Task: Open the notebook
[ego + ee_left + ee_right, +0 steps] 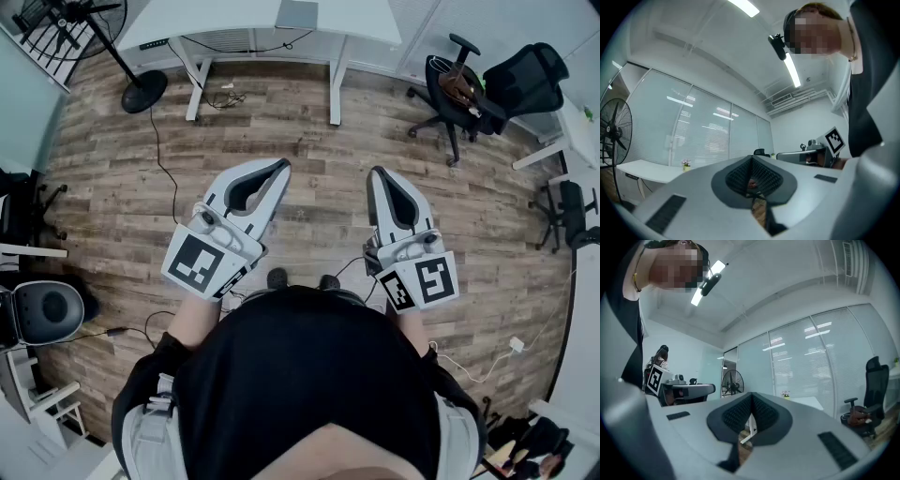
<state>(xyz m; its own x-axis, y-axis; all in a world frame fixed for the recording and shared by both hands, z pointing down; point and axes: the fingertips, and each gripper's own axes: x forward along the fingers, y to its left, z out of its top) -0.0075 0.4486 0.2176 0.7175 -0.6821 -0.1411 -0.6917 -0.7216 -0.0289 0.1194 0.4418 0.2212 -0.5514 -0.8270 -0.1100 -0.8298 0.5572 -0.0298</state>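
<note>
**Both claws closed and empty, well apart from the desk**

In the head view the left gripper (280, 169) and the right gripper (377, 174) are held side by side in the middle of the frame. Both are above the wooden floor (309, 220) and both are about level. Each one has its jaws pressed together at the tips, and nothing is between them.

The left gripper view shows the same. Its dark ribbed pads (738, 178) meet at the front, and only a narrow slit behind them shows a bit of floor. In the right gripper view the pads (766, 413) also meet, with a white desk leg seen through the slit.

A flat grey rectangle (296, 13) lies on the white desk (225, 23) at the top edge of the head view. It may be the notebook, but it is too small to tell. It is well apart from both grippers.

A standing fan (80, 23) is at the upper left. A black office chair (457, 89) with something brown on its seat is at the upper right. The person's black shirt (309, 375) fills the bottom of the frame.
</note>
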